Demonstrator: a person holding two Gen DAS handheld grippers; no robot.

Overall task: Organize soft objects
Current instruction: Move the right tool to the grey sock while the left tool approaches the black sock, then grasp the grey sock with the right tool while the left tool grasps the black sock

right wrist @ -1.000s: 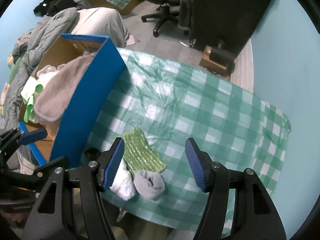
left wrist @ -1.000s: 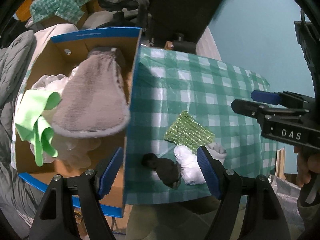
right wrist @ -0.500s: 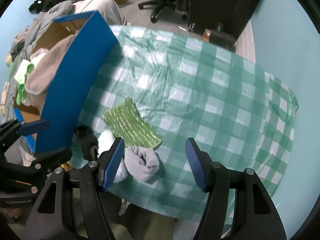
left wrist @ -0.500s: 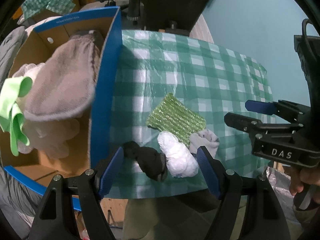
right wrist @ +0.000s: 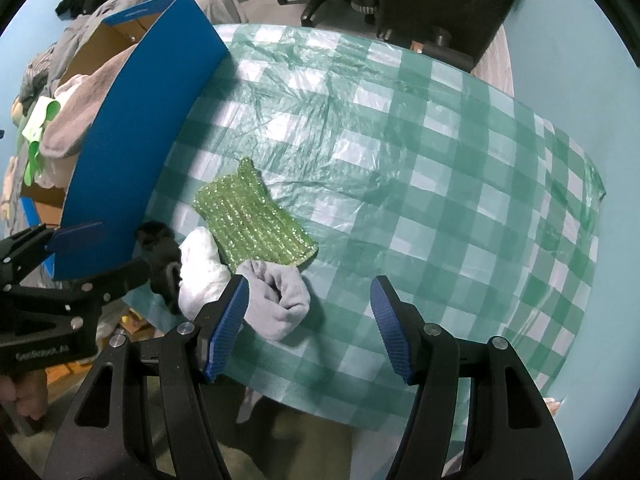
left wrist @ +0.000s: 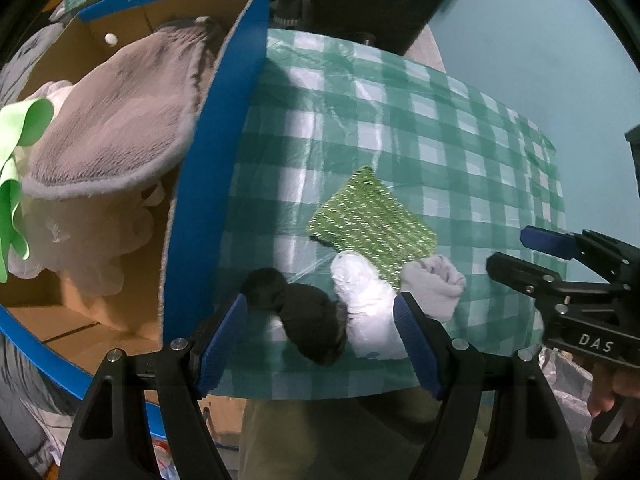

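Box (left wrist: 208,184) standing at desk (right wrist: 460,168) edge, already holding grey towel (left wrist: 116,120), green glove (left wrist: 16,168) and pale fluffy items; sorting judged partly done.
Still lying out on checked cloth, near front edge, beside blue box wall: black sock (left wrist: 304,312), white sock (left wrist: 368,304), grey sock (right wrist: 280,300), green pad (right wrist: 252,220). Four items left, as far as visible.
Socks sitting in a row, touching or nearly so; pad lying flat just behind, its near edge touching white and grey socks.
Pad's long axis running diagonally, from box side toward desk's front right; one corner pointing away from camera.
White sock's long axis pointing roughly front to back; black sock lying angled toward box.
Left gripper (left wrist: 320,344) hovering over black and white socks, jaws apart, clamping nothing.
Right gripper (right wrist: 308,320) hovering over grey sock, jaws apart, sock sitting near left jaw, not pinched.
Likely next: taking a sock each.
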